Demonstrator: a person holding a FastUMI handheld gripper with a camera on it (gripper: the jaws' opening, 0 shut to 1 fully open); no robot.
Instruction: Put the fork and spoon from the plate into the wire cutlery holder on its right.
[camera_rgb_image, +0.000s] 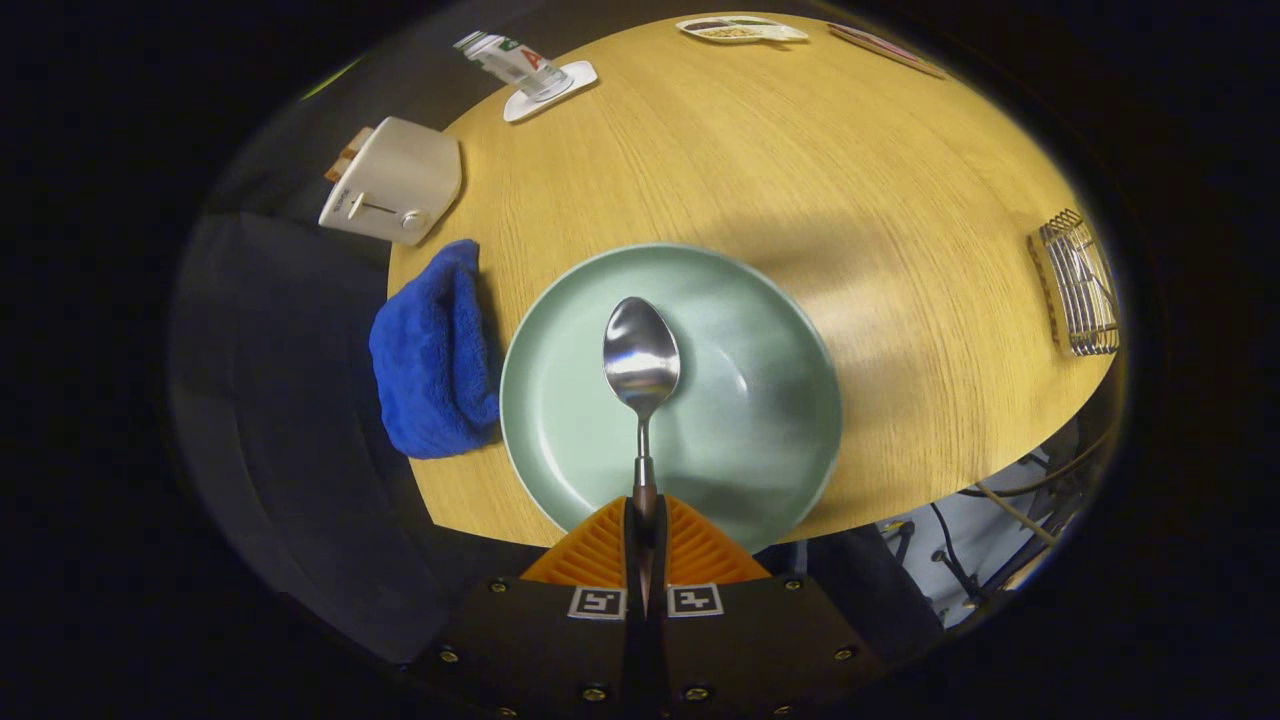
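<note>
No legible text is seen; the bottle (512, 62) label at the tabletop's far-left edge is blurred.

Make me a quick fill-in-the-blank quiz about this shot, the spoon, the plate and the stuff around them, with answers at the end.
1. The gripper is shut on the handle of the ____.
2. The spoon's bowl hangs over the green ____.
3. Touching the plate's left rim lies a blue ____.
4. The wire cutlery holder stands to the plate's ____, near the edge of the wooden table.

Answers: spoon; plate; towel; right
</note>
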